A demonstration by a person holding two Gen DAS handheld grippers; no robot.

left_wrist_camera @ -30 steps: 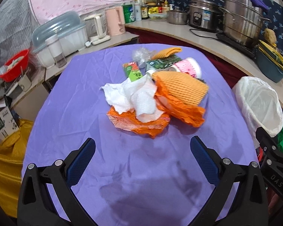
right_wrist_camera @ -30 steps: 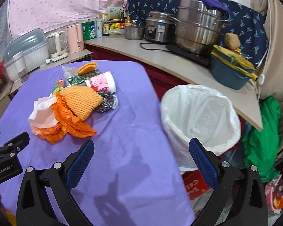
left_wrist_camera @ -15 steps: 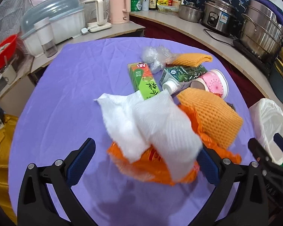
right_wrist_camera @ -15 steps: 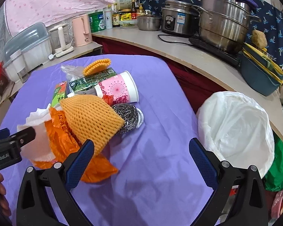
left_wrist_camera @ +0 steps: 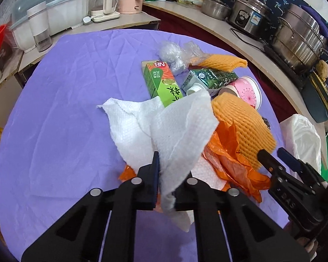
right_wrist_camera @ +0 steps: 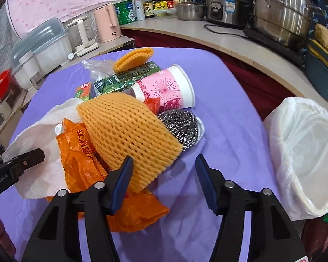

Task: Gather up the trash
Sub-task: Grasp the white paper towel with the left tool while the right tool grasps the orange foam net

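Observation:
A trash pile lies on the purple table (left_wrist_camera: 61,100). My left gripper (left_wrist_camera: 166,174) is shut on the white paper towel (left_wrist_camera: 177,131), which drapes over an orange plastic bag (left_wrist_camera: 234,166). My right gripper (right_wrist_camera: 164,174) is open, its jaws around the near edge of the orange foam net (right_wrist_camera: 124,131); that gripper also shows in the left wrist view (left_wrist_camera: 275,155). Behind lie a green juice carton (left_wrist_camera: 161,83), a dark green carton (left_wrist_camera: 210,78), a pink paper cup (right_wrist_camera: 166,87), a steel scourer (right_wrist_camera: 181,126), clear plastic wrap (left_wrist_camera: 175,54) and a second foam net (right_wrist_camera: 133,59).
A bin lined with a white bag (right_wrist_camera: 304,152) stands off the table's right edge. A counter behind holds steel pots (right_wrist_camera: 280,15), a rice cooker (right_wrist_camera: 227,6), bottles, a pink kettle (right_wrist_camera: 107,21) and a dish rack (right_wrist_camera: 41,43).
My left gripper moved forward and shut on the paper towel. My right gripper moved in toward the pile and narrowed around the foam net's edge.

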